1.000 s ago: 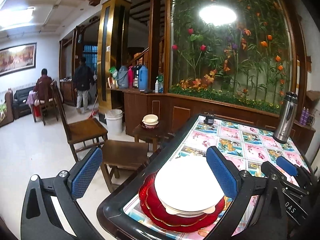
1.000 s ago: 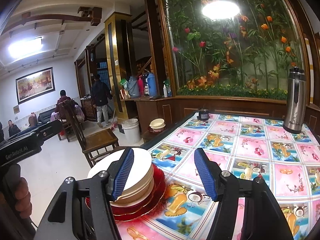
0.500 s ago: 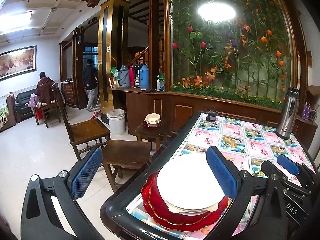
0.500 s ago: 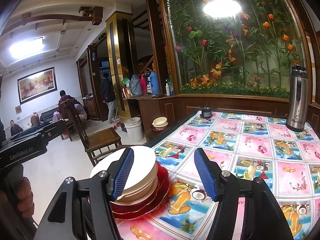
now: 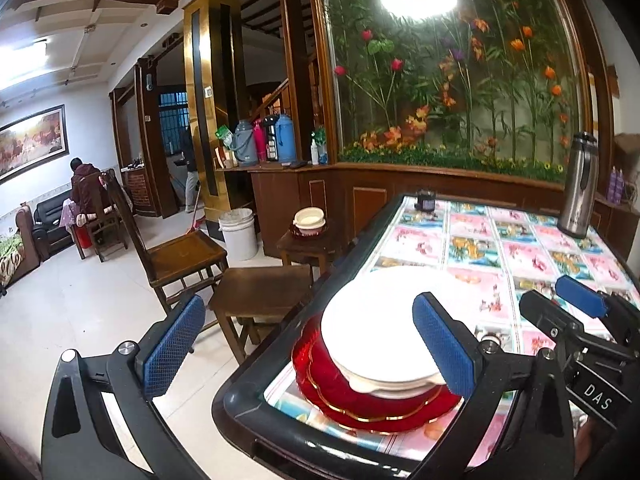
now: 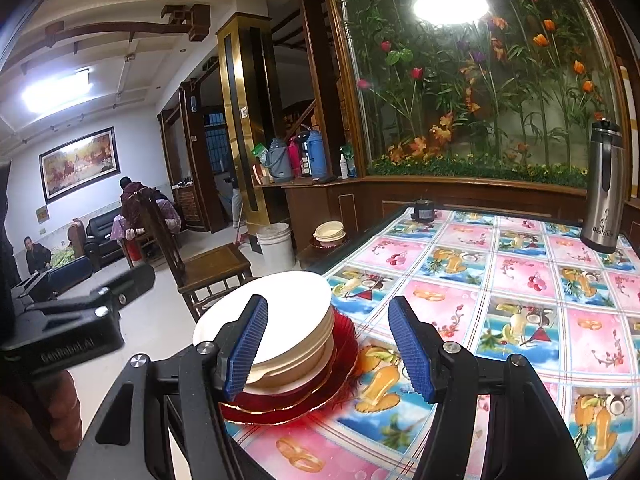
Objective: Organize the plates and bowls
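A stack of white plates and bowls [image 5: 372, 340] sits on red gold-rimmed plates [image 5: 360, 400] at the near corner of the table [image 5: 256, 396]. The same stack shows in the right wrist view [image 6: 288, 320] on the red plates [image 6: 320, 392]. My left gripper [image 5: 308, 344] is open and empty above the table corner, its right finger over the stack. My right gripper [image 6: 328, 344] is open and empty, its left finger in front of the stack. More bowls [image 5: 309, 218] sit on a red dish on a small side table.
The table has a fruit-patterned cloth [image 6: 500, 300]. A steel thermos [image 6: 604, 188] stands at its far right and a small dark jar [image 6: 423, 210] at the far edge. Wooden stools [image 5: 260, 288] and a chair [image 5: 180, 252] stand left of the table, beside a white bucket [image 5: 239, 232].
Both grippers have drifted slightly, so the stack sits a little more to the right in the left view. Both stay open. A person in the background has walked away.
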The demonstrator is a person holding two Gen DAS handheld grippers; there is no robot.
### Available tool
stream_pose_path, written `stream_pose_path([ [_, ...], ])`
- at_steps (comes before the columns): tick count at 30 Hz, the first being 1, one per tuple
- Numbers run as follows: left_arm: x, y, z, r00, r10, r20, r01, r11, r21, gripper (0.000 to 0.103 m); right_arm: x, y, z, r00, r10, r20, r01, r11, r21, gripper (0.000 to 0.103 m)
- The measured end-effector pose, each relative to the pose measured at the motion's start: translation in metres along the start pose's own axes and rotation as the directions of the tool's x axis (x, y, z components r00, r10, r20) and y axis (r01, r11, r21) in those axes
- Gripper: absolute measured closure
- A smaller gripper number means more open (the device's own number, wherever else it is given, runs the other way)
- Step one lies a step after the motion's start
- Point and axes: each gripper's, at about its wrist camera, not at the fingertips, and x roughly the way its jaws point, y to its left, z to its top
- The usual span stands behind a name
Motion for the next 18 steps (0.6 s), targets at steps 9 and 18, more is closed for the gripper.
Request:
stream_pose_path([
  [9, -0.002, -0.009, -0.003, 1.000, -0.003, -0.016, 0.003, 1.000, 0.020, 0.000, -0.001, -0.002, -0.003, 1.000, 0.009, -0.010, -0.009, 1.000, 0.020, 0.039],
  [18, 0.003, -0.017, -0.007, 0.998, -0.017, -0.053, 0.018, 0.999, 0.027, 0.000, 0.002, -0.006, -0.005, 1.000, 0.015, -0.028, -0.013, 0.999, 0.049, 0.039],
])
